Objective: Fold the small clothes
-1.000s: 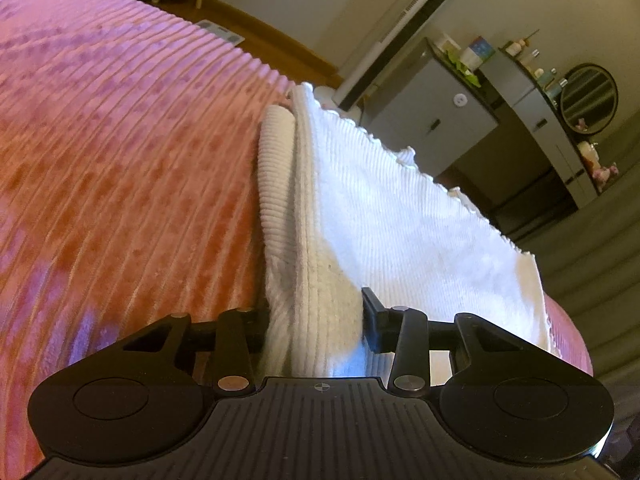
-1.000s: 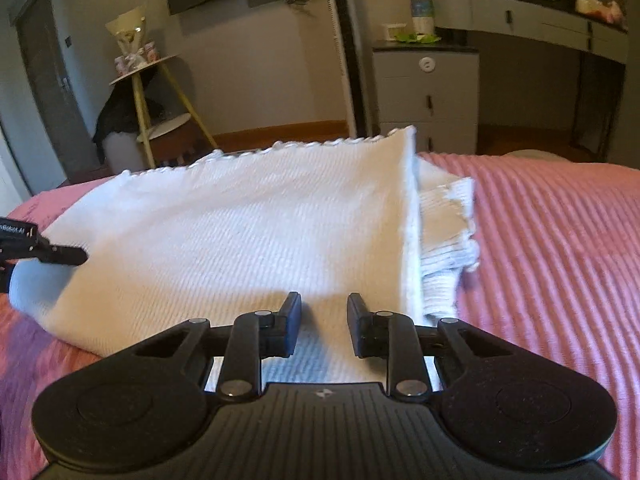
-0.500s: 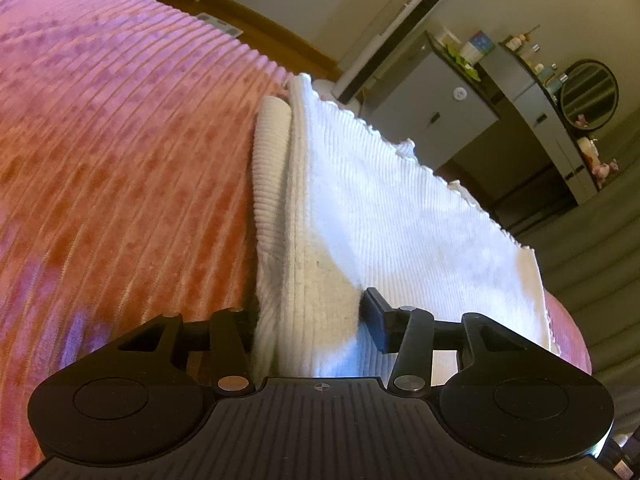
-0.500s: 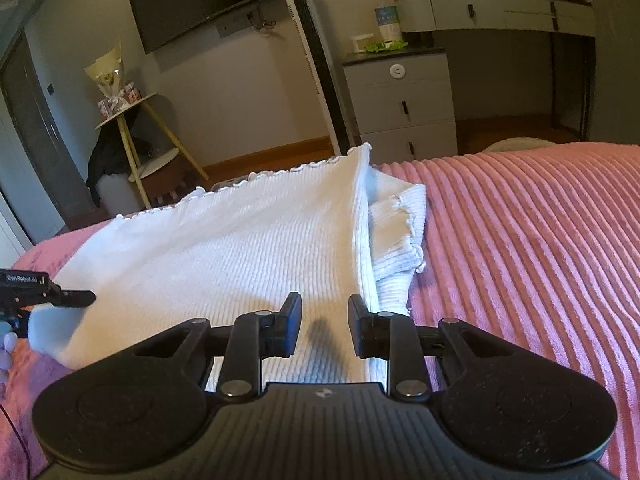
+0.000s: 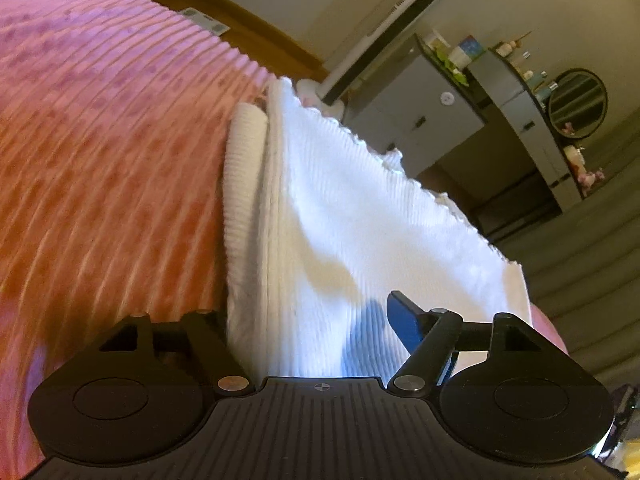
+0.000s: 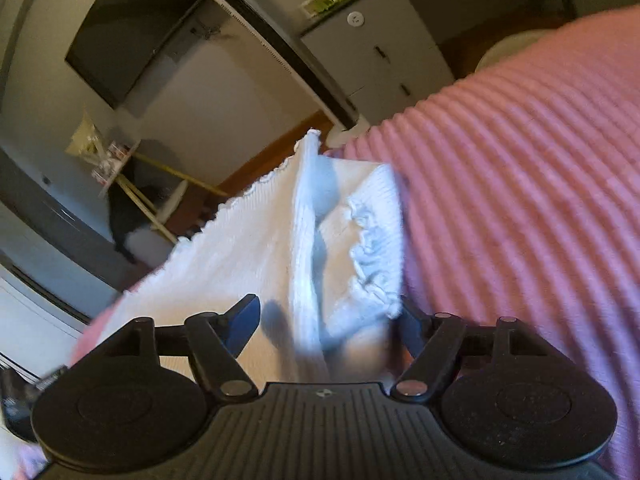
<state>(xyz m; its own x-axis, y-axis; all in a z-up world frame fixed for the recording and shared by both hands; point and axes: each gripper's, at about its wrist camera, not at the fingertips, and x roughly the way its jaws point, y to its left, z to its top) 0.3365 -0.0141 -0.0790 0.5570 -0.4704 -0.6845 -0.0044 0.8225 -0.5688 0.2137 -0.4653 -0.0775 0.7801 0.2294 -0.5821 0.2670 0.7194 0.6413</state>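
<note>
A white ribbed garment (image 5: 360, 208) lies folded on the pink ribbed bedspread (image 5: 100, 160), with a rolled cuff along its left edge. My left gripper (image 5: 308, 324) straddles the garment's near left corner. Its jaws are opening: the left finger sits against the cloth's edge and the right finger stands over the top layer, clear of it. In the right wrist view the garment (image 6: 248, 264) shows a frilled hem and a raised fold. My right gripper (image 6: 328, 324) straddles that fold at the near right corner. Its jaws are also opening, and the pads stand off the cloth.
The bedspread (image 6: 520, 200) stretches wide on both sides of the garment. Beyond the bed's far edge stand a grey cabinet (image 5: 416, 120), a dresser with a round mirror (image 5: 578, 102), a wall screen (image 6: 132, 36) and a yellow-legged side table (image 6: 132, 184).
Both grippers' jaws have spread wide and let go of the cloth. The right gripper has rolled and shifted to the garment's right edge. The left gripper has stayed put.
</note>
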